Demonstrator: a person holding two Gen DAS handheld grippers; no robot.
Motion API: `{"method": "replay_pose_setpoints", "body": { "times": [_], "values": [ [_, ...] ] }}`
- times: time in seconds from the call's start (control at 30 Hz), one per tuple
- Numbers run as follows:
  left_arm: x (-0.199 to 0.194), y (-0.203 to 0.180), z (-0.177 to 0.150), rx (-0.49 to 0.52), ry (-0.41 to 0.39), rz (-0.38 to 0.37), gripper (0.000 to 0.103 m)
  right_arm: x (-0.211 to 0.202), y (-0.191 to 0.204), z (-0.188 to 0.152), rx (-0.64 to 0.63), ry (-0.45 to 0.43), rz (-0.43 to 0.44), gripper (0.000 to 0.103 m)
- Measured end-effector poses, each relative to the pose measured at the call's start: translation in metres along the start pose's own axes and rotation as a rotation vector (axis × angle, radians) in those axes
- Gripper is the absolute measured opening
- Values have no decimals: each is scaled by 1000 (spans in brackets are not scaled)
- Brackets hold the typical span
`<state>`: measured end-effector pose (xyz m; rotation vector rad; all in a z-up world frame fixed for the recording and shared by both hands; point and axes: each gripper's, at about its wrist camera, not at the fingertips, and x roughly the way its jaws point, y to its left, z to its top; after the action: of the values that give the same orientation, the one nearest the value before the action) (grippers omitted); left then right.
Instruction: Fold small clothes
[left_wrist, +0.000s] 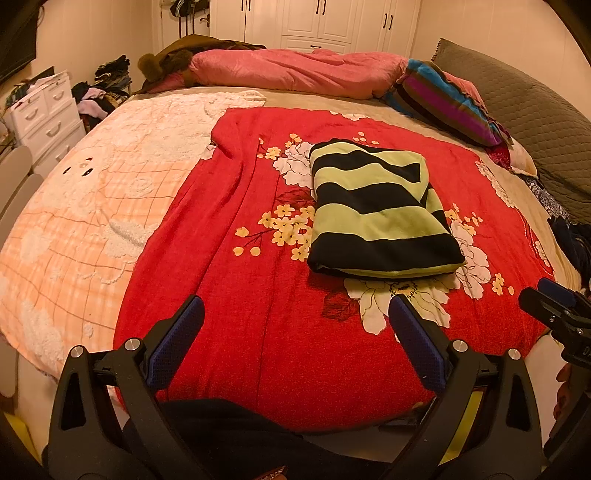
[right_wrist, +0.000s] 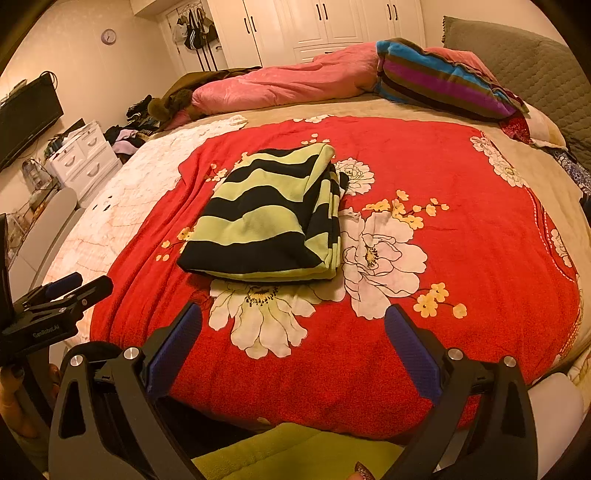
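Currently: striped top (left_wrist: 380, 206), folded into thick rectangle, lies mid red blanket (left_wrist: 258, 332). Soft, light, floppy knit; layers likely slide, so best grip probably near hem corners. Left gripper (left_wrist: 295, 328) wide open, empty. Right gripper (right_wrist: 293, 334) wide open, empty, short of top.

A bedroom in a home; a wide bed (left_wrist: 332, 99) fills the view, spread with a red floral blanket (left_wrist: 258, 295) and a peach checked cover (left_wrist: 92, 221); a pink quilt (left_wrist: 295, 70) and a quilted grey headboard (right_wrist: 535, 66) sit at its far side; white wardrobes (right_wrist: 332, 26), a white drawer chest (right_wrist: 85, 155), a wall clock (right_wrist: 108, 36) and a television (right_wrist: 26, 118) line the walls.
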<state>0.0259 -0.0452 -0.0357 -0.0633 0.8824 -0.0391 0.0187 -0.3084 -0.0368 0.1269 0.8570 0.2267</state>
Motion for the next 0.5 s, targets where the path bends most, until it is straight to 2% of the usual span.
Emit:
{"method": "replay_pose_setpoints", "body": {
  "times": [0.5],
  "values": [
    [1,-2,-1,-4,3,-9,94,-1,1,1,0,-17,-24,99]
  ]
}}
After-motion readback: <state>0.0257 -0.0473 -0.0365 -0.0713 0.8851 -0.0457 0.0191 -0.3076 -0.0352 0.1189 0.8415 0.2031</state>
